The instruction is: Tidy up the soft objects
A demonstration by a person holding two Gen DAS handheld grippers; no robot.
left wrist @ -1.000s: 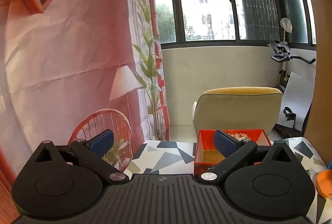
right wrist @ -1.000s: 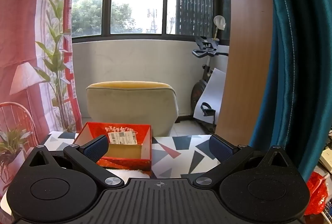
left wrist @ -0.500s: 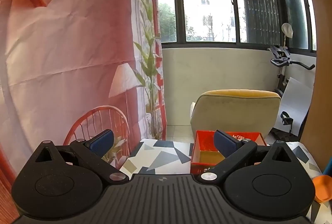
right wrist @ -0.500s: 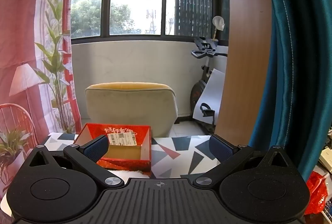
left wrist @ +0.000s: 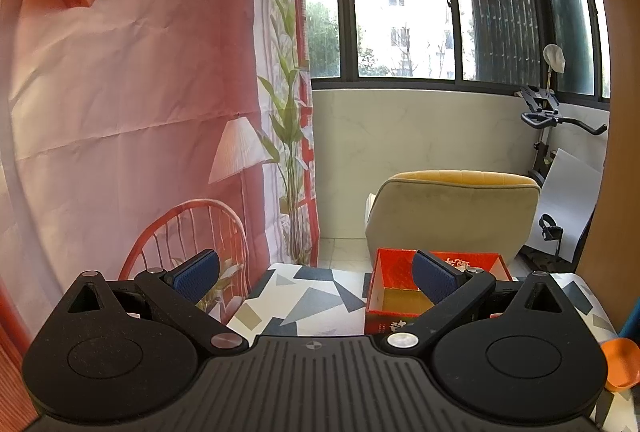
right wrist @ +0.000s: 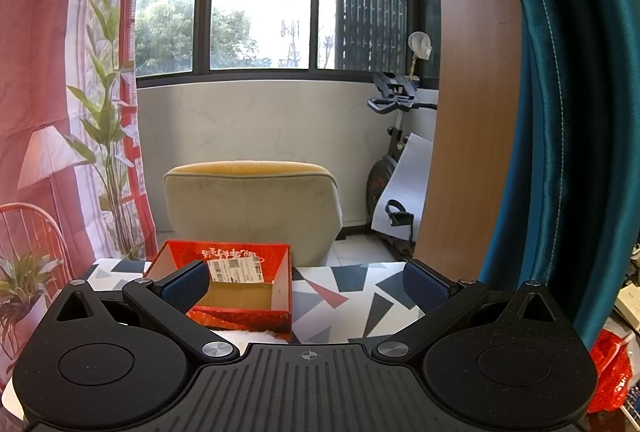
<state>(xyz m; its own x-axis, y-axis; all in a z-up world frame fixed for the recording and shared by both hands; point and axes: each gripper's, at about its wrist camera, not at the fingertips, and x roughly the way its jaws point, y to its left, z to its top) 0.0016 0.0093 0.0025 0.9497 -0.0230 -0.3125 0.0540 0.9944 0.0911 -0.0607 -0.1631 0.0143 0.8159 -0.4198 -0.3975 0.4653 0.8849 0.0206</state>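
One red box [right wrist: 240, 292], open-topped, on one table [right wrist: 348, 296] with a geometric-patterned cover. One beige armchair [right wrist: 256, 207] with a yellow top. One exercise bike [right wrist: 394, 159]. One white board [left wrist: 568, 199] leaning beside it. One teal curtain [right wrist: 568, 111]. One printed red backdrop [left wrist: 132, 91]. One orange item [left wrist: 622, 362] at the table's edge. Two grippers: left gripper [left wrist: 316, 274], right gripper [right wrist: 306, 284], each spread wide.

red open cardboard box [left wrist: 386, 282]: floor partly hidden behind a blue pad of the left gripper [left wrist: 316, 274] in the left wrist view; contents cannot be told.
box label [right wrist: 237, 269]: print too small to read.
white furry patch [right wrist: 250, 334]: only a sliver shows between box front and right gripper [right wrist: 306, 284] body; unidentifiable.
orange rounded object [left wrist: 622, 362]: cut off by right edge.
red crinkled bag [right wrist: 610, 372]: cut off at the lower right corner.
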